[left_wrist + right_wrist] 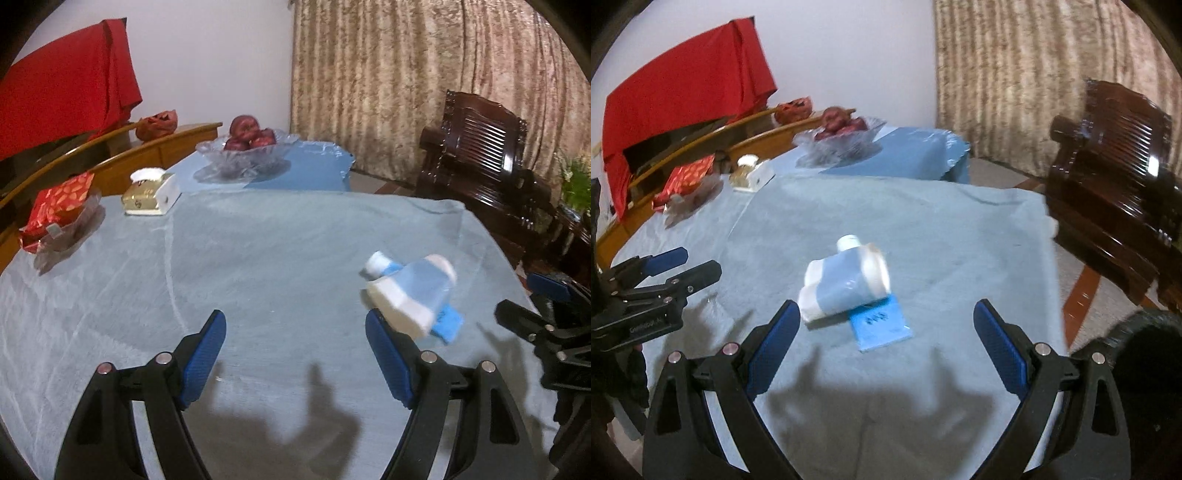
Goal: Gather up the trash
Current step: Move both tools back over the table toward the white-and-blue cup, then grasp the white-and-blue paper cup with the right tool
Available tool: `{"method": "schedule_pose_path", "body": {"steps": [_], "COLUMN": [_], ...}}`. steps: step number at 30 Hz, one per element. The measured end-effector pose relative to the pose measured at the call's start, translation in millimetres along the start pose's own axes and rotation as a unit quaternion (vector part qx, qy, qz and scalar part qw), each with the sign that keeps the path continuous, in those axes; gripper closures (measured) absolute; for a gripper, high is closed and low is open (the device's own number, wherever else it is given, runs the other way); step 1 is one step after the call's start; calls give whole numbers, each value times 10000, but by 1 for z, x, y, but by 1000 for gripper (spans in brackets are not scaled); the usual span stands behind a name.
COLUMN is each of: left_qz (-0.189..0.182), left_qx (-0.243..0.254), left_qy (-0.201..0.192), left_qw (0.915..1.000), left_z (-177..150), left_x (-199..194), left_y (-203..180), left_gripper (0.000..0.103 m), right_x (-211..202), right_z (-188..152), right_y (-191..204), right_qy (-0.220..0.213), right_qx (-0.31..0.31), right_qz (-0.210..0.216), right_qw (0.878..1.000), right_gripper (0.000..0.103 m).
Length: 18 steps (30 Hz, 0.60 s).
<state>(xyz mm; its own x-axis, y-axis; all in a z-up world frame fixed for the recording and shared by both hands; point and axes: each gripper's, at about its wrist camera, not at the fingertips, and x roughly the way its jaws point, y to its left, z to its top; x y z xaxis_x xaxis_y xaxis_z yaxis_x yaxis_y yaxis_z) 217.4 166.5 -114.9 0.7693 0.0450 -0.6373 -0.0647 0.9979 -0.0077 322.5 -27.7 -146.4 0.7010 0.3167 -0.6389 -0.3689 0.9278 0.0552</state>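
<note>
Left gripper [295, 354], nearest in the left wrist view: jaws spread wide, blue pads facing each other, nothing between them, only bare blue-grey cloth [258, 266] below. Right gripper [886, 343], nearest in the right wrist view: jaws likewise wide apart and empty, poised above the same cloth-covered surface. Shadows of both tools cast on the cloth just ahead of the jaws.

Just beyond the jaws: white bottle [846, 282] with pale blue label, lying on its side, cap [849, 242] pointing away. In the left wrist view, bottle [410, 291] just beyond the tip of the right-hand pad, blurred; contact not discernible. In the right wrist view, bottle centred ahead of the gap, clear of both pads. Blue flat packet [881, 325] on the cloth, partly tucked under the near end of the bottle.

Farther, along the left edge of the surface: red patterned wrapper [59, 206] in a clear dish, then a gold-and-white box [151, 195]. Farther still: glass bowl [243, 155] holding red apples [247, 134], on a brighter blue sheet [314, 173].

Background: curved wooden furniture [155, 147] with a red crumpled bag [157, 125] on top, red drape [66, 88] at left, patterned curtain [406, 74], dark carved wooden chair [480, 155] at right.
</note>
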Motion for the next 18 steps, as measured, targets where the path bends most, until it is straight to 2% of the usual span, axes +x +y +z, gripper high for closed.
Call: {"method": "schedule_pose_path", "body": {"steps": [7, 18], "left_qz": [94, 116], "left_qx": [-137, -245], "left_qy": [150, 244], "left_qw": [9997, 9993], "left_z": [-3, 0], "left_x": [21, 42], "left_y": [21, 28], "left_gripper": [26, 26], "right_x": [45, 76], "right_z": [9, 10], "right_y": [20, 33], "right_qy": [227, 444], "right_qx": [-318, -579], "right_qz": [158, 128], "right_qw": [9991, 9973], "right_gripper": [11, 11]}}
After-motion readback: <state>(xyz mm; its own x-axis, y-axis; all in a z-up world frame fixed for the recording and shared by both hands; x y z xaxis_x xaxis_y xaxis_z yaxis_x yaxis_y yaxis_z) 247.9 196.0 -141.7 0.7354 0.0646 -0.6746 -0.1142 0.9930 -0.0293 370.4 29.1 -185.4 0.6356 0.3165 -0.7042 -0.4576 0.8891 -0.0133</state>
